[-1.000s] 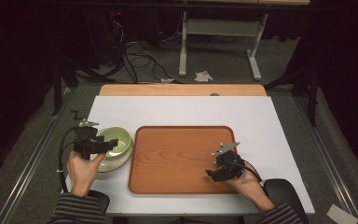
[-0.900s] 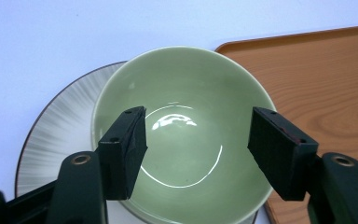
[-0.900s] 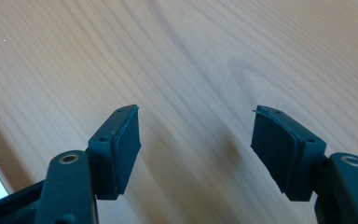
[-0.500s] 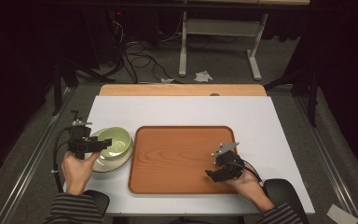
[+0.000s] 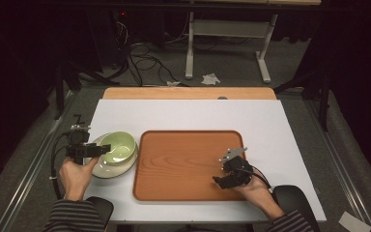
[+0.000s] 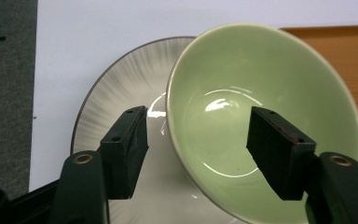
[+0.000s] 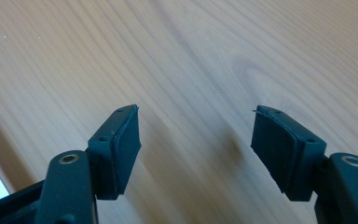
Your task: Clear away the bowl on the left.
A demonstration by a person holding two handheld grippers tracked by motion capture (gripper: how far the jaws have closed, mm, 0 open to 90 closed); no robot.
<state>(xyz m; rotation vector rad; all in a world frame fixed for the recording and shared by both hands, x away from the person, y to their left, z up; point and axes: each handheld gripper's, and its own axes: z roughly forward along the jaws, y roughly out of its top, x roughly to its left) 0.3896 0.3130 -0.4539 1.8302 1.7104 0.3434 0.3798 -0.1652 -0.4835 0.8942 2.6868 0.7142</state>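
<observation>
Two grippers work here: the left gripper (image 5: 98, 150), jaws spread wide, straddles the near rim of the tilted pale-green ceramic bowl (image 6: 265, 116) resting on the ribbed white round plate (image 6: 116, 93) at the tabletop's left, while the right gripper (image 5: 221, 180), jaws likewise released, hovers over the wooden tray (image 5: 183, 164), farther off.

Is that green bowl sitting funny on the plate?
Yes. The pale green ceramic bowl leans on the white ribbed plate instead of sitting flat in its middle. It is tipped, and its rim hangs out past the plate's edge toward the wooden tray. The left tongs, open, straddle its rim.
</observation>
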